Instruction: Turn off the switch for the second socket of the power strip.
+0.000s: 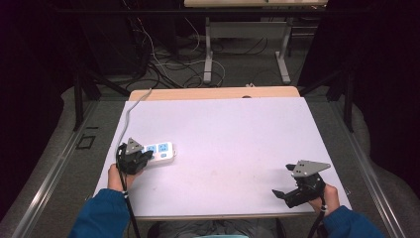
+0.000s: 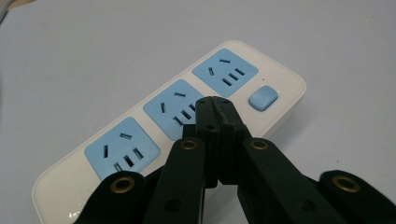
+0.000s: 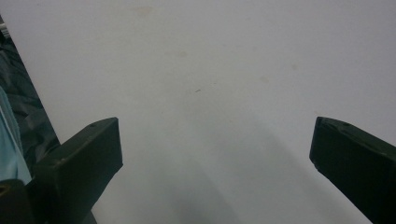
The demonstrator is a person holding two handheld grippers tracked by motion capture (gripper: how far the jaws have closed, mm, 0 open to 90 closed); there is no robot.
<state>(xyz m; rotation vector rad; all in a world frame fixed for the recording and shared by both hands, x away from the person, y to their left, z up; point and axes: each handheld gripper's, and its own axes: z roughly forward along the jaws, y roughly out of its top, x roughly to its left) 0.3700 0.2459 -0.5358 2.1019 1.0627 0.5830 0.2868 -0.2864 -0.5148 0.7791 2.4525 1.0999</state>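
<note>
**A:** What have I got on the left side?

**B:** From here I see the left gripper (image 1: pixel 144 156) at the near left part of the table (image 1: pixel 223 134); the left hand (image 1: pixel 118 177) holds it from behind, blue sleeve (image 1: pixel 101 213) coming up from the bottom edge, forearm angled forward and slightly inward; the grey plate on top tilts toward the far side. In the left gripper view its jaws are pressed together, tips meeting over the power strip (image 2: pixel 187 121), right at the middle blue socket (image 2: pixel 175 109); I cannot tell whether the tips touch the socket face or hover just above it; nothing is clamped between them.

**A:** And the strip itself?

**B:** It lies flat on the white tabletop near the left edge; white body, three blue sockets in a row, a small blue button (image 2: pixel 263 98) at the end; its cord (image 1: pixel 130 113) runs toward the far left corner of the table.

**A:** The right side?

**B:** The right gripper (image 1: pixel 285 181) sits low at the near right corner, well apart from the strip; the right hand (image 1: pixel 327 197) grips it from behind and it points left across the table; in the right gripper view I see its jaws spread wide, bare tabletop between them, holding nothing.
</note>
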